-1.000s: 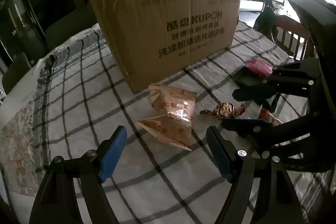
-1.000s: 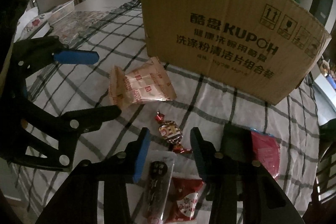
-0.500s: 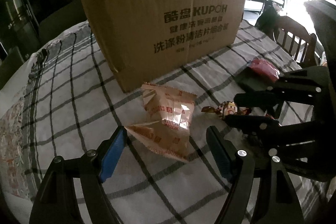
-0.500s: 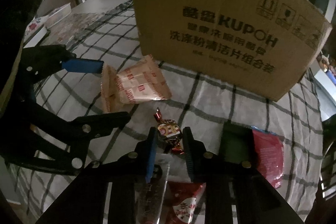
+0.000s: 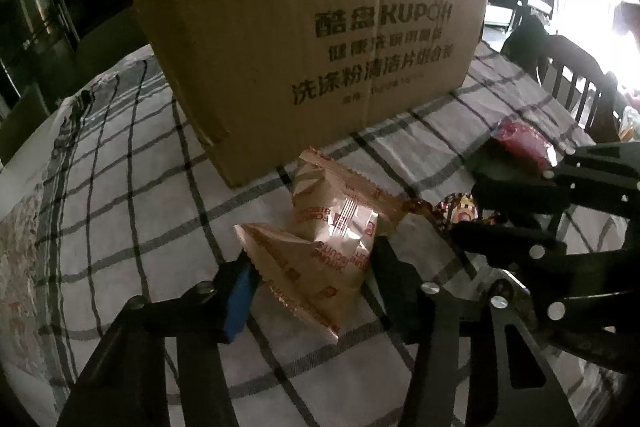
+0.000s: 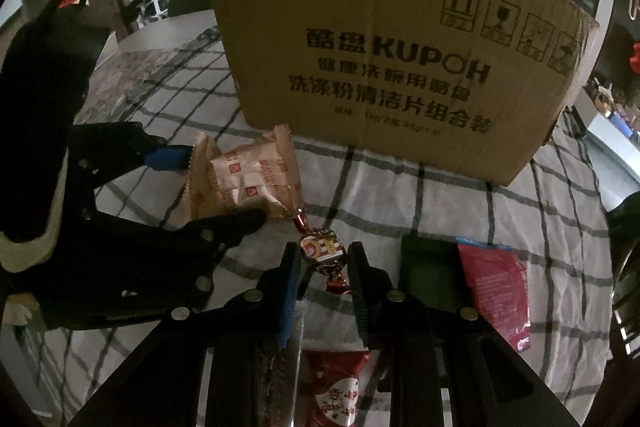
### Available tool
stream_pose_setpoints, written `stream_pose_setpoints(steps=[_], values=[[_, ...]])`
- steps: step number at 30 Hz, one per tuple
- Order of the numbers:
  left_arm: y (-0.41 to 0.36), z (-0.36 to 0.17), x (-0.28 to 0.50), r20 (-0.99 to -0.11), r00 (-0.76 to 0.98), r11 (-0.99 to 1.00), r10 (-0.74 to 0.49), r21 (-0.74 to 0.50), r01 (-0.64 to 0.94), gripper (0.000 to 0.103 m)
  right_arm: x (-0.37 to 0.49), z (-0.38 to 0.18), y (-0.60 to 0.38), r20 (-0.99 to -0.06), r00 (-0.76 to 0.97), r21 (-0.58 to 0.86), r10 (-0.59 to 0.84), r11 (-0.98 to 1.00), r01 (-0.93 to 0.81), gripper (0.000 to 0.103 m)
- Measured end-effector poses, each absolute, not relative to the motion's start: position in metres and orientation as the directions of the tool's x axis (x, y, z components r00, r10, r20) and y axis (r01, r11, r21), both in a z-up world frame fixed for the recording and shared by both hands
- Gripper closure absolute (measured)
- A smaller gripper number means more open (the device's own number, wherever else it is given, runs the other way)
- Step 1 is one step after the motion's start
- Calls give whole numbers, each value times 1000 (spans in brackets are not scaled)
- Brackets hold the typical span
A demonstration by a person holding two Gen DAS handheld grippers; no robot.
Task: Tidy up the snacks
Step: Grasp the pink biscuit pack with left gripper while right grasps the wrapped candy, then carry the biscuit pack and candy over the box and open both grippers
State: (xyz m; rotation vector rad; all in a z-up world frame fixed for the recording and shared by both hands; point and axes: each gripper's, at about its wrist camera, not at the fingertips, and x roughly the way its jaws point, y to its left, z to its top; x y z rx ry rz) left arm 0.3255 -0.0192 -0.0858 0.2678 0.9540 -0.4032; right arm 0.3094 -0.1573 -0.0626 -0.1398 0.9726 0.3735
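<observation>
A tan biscuit packet lies on the checked tablecloth in front of a tall cardboard box. My left gripper straddles the packet. Its jaws are closing and both pads touch the packet's sides. To the right of the packet sits a small candy in a red-brown twisted wrapper. My right gripper is shut on that candy, which still rests on the cloth.
A red snack packet and a dark green packet lie right of the candy. Under my right gripper are a dark bar in clear wrap and a red-and-white packet. A wooden chair stands beyond the table's right edge.
My left gripper moved forward and down over the biscuit packet and narrowed its jaws onto it. My right gripper closed on the candy and has kept still since.
</observation>
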Motion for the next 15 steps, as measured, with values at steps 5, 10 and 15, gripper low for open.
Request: stream_pose_setpoints(steps=[5, 10, 15], values=[[-20, -83, 319, -820, 532, 895, -213, 54, 443, 58, 306, -61, -161, -820, 514, 64, 252, 933, -355, 78], [-17, -71, 310, -804, 558, 911, -204, 52, 408, 58, 301, -57, -165, -810, 528, 74, 256, 937, -341, 78], [-14, -53, 301, -787, 585, 926, -196, 47, 374, 58, 293, -46, -171, -790, 554, 81, 262, 941, -330, 78]])
